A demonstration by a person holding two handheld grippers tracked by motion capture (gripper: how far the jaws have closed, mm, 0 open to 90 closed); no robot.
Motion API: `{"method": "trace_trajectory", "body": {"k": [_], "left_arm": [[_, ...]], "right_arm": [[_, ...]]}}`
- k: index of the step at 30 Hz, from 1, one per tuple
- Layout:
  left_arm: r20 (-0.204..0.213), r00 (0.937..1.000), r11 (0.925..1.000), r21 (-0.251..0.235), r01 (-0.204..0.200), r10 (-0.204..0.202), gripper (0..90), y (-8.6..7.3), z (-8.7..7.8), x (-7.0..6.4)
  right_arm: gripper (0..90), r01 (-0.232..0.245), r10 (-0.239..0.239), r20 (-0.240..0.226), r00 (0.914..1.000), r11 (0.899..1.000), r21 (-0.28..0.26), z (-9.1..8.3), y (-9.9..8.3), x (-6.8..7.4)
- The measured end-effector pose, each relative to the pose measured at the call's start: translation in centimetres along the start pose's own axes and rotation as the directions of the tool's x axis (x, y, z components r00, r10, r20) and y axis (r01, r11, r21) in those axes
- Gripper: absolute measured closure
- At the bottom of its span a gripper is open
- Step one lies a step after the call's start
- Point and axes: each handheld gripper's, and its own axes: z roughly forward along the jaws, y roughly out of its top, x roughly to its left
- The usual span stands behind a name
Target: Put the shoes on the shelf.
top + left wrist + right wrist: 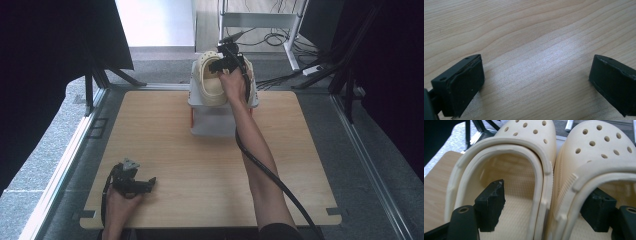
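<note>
Two cream clogs with holes stand side by side on a white stand (212, 124) at the far middle of the table. The left clog (524, 135) and the right clog (599, 152) touch along their inner walls. My right gripper (225, 62) reaches into them from above, open. In the right gripper view (547, 192) one jaw is inside each clog, and the two adjoining walls stand between the jaws with a gap on the left side. My left gripper (145, 184) rests near the table's front left, open over bare wood (536, 75).
The wooden table (200, 165) has metal rails along both sides. The right gripper's cable (270, 175) trails along the forearm to the front right edge. Behind the stand are a white frame and floor cables (280, 37).
</note>
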Motion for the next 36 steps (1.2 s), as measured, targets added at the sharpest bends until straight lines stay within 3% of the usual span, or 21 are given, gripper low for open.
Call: {"method": "trace_trajectory", "body": {"k": [7,13,18,26,36], "left_arm": [[0.0,1.0,1.0,0.0,0.0,0.0,0.0,0.0,0.0,0.0],[0.0,1.0,1.0,0.0,0.0,0.0,0.0,0.0,0.0,0.0],[0.0,1.0,1.0,0.0,0.0,0.0,0.0,0.0,0.0,0.0],[-0.006,1.0,1.0,-0.004,0.004,-0.004,0.0,0.0,0.0,-0.1],[-0.006,1.0,1.0,-0.004,0.004,-0.004,0.0,0.0,0.0,-0.1]], "right_arm": [[16.3,0.046,-0.047,-0.084,0.9954,0.999,-0.009,-1.6,-0.8,-0.4],[13.8,0.095,-0.097,-0.104,0.9898,0.995,-0.023,-2.8,-1.8,-0.3],[13.0,0.123,-0.129,-0.151,0.9801,0.991,-0.047,-4.0,-2.6,-0.3],[5.9,0.239,-0.248,-0.162,0.955,0.968,-0.073,-5.6,-3.7,0.5],[0.0,0.283,-0.298,-0.193,0.935,0.954,-0.098,-7.4,-5.3,0.5]]}}
